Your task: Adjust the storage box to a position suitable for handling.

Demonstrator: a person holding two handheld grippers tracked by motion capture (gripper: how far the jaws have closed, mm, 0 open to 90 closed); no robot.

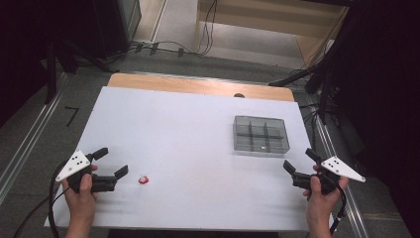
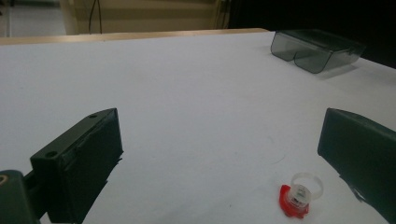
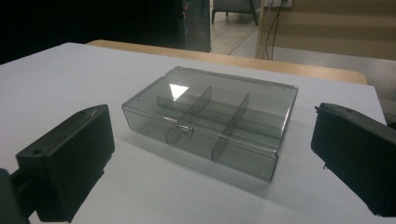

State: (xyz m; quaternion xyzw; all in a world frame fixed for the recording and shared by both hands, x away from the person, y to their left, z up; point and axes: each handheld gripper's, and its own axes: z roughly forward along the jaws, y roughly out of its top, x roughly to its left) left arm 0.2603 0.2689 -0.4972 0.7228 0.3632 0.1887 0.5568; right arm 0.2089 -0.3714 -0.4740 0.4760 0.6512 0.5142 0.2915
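Left gripper (image 1: 113, 163), jaws spread, hovers beside a small red-and-clear ring (image 1: 143, 180) on the white counter (image 1: 188, 134); right gripper (image 1: 297, 159), also spread, faces the closed grey compartment box (image 1: 260, 134); likely next: pinching the ring.

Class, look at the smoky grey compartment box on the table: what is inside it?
Through the closed lid of the box, dividers split it into compartments that look empty; the tinted plastic may hide something small.

A small red-based clear ring (image 2: 299, 195) lies on the white table (image 2: 187, 93), apart from the closed smoky divided box (image 3: 212, 119).
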